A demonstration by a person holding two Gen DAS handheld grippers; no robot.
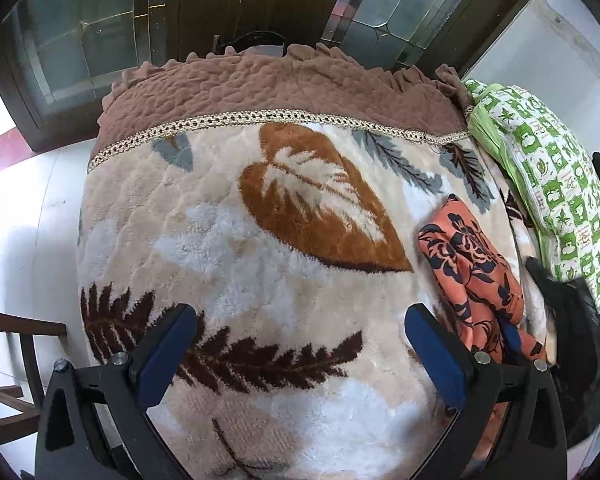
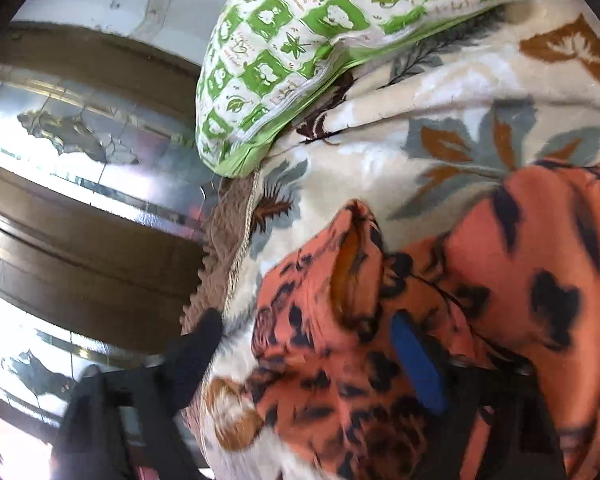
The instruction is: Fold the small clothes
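Observation:
An orange garment with a dark flower print [image 1: 474,268] lies bunched on the plush leaf-pattern blanket [image 1: 260,216], at the right of the left wrist view. My left gripper [image 1: 300,354] is open and empty above the blanket, to the left of the garment. In the right wrist view the garment [image 2: 480,280] fills the lower right. My right gripper [image 2: 312,356] is open over it, with its blue-padded right finger [image 2: 418,364] against the cloth and its left finger [image 2: 196,352] beside the garment's edge. The view is blurred.
A green and white patterned pillow [image 1: 548,176] lies at the blanket's right edge, also in the right wrist view [image 2: 320,40]. A brown quilted border [image 1: 276,88] ends the bed at the far side. Dark wood and glass doors [image 1: 84,32] stand behind. A wooden chair [image 1: 12,360] is at lower left.

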